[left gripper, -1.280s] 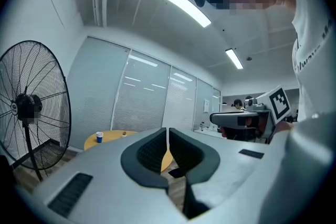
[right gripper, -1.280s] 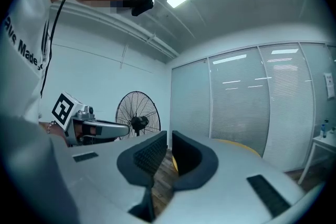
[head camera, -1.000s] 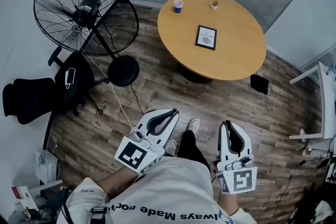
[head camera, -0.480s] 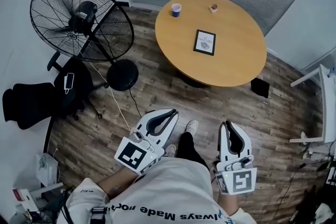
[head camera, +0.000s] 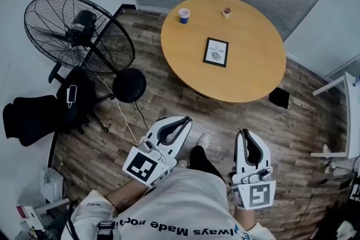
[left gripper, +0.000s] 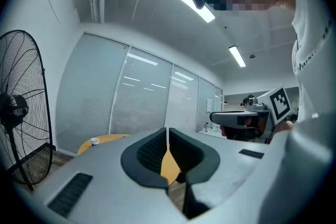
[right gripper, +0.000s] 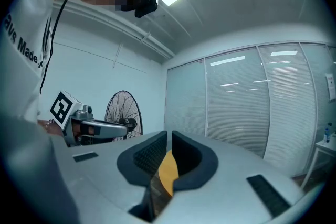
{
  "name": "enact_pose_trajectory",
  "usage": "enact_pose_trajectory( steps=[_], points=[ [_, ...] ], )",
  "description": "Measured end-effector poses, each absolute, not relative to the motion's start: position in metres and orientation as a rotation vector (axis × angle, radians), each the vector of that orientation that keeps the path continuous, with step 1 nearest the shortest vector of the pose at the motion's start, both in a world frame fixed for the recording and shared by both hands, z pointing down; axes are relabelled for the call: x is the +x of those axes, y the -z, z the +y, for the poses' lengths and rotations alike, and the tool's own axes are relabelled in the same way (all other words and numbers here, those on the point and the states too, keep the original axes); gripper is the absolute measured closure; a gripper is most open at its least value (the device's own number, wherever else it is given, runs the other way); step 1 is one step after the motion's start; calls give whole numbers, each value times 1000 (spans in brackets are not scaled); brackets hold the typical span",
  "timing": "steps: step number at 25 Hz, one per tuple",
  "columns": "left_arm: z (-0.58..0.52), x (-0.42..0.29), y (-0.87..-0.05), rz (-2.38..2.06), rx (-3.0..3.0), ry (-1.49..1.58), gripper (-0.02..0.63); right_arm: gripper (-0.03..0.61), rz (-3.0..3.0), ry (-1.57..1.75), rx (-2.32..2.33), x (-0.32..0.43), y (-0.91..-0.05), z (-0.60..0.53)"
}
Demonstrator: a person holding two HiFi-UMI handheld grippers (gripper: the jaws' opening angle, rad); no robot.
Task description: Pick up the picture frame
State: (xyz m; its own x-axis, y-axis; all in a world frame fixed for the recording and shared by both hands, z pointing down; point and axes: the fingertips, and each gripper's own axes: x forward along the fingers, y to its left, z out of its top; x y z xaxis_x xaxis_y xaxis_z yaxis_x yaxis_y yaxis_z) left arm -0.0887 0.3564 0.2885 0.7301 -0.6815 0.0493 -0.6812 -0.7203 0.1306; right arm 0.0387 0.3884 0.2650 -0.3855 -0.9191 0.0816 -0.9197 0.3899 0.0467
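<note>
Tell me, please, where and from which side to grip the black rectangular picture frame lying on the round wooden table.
The black rectangular picture frame lies flat on the round wooden table, with bare wood all round it. It is probably best to come from above and pinch its two long edges near the middle, across the narrower width; nothing blocks either side.

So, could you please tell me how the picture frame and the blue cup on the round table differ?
The picture frame lies flat; the blue cup stands upright. The picture frame is rectangular, dark-bordered around a pale print; the blue cup is round and smaller. The picture frame sits near the middle, the blue cup near the edge. Both rest on the round wooden table, apart.
</note>
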Motion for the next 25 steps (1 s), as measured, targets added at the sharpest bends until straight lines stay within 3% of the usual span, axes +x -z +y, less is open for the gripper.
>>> enact_pose_trajectory(
  steps=[25],
  points=[
    [207, 19, -291, -1120, 2783, -52, 577, 525, -2565, -25, 1639, 140, -269, 239]
  ],
)
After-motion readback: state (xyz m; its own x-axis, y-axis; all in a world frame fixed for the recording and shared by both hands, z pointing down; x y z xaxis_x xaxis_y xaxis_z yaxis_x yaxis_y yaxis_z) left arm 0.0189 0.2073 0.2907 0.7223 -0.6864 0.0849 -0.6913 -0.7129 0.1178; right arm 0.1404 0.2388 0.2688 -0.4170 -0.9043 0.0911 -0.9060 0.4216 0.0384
